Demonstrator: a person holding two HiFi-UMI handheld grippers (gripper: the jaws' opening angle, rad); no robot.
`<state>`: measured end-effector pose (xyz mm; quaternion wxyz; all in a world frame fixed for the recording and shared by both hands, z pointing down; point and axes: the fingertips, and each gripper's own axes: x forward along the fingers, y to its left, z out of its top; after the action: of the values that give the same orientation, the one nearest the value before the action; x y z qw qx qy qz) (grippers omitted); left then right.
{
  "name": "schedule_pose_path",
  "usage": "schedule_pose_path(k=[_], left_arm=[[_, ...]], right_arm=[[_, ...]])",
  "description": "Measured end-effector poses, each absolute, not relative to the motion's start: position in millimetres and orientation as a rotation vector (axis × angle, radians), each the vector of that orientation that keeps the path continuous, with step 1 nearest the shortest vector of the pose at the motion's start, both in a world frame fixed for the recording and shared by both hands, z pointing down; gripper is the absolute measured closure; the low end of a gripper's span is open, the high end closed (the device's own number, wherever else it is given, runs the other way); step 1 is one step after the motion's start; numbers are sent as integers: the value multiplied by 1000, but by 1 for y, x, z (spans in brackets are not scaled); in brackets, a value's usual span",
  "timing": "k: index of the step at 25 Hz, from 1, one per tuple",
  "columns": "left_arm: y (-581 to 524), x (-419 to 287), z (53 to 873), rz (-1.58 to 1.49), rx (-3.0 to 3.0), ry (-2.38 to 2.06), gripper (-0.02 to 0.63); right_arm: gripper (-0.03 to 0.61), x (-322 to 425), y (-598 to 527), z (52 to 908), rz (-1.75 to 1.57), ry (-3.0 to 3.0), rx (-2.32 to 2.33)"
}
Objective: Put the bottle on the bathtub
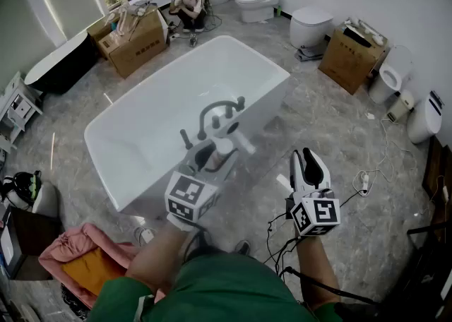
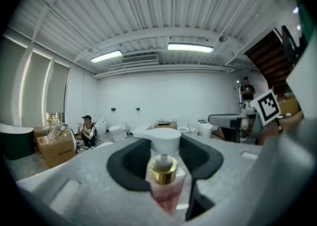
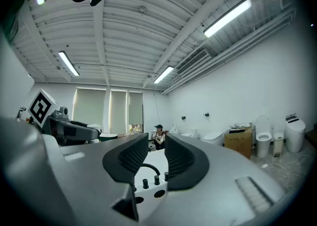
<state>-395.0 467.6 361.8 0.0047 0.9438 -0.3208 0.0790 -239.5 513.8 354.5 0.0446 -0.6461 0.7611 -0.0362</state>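
Left gripper (image 2: 166,160) is clamped on the bottle (image 2: 167,190), low on the pink body. The gold collar and pump head (image 2: 159,140) stand clear above the jaws, roughly upright. Right gripper (image 3: 157,153) is empty, jaws a slit apart, off to the loaded one's right. Bathtub (image 1: 134,144) rim sits just ahead of and below the left jaws, faucet (image 1: 220,111) beyond that. My take: aim for flat rim clear of the faucet knobs, keep the bottle vertical, seat the base before releasing.
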Motion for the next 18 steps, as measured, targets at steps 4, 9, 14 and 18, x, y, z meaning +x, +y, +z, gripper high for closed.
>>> schedule_pose_path(k=[4,9,14,18], left_arm=[[470,-381,364,271,2959,-1007,440],[467,-361,360,256,2946,-1024,439],[451,-339,344,198,2932,-1019,439],[427,-320,343,178,2953,-992,439]], right_arm=[[472,-223,522,364,-106,2305,-1980],[472,-195,528,363,-105,2267,-1967],[473,-166,523,359,-123,2246,-2021],[472,-146,510,367,-147,2202,-2058]])
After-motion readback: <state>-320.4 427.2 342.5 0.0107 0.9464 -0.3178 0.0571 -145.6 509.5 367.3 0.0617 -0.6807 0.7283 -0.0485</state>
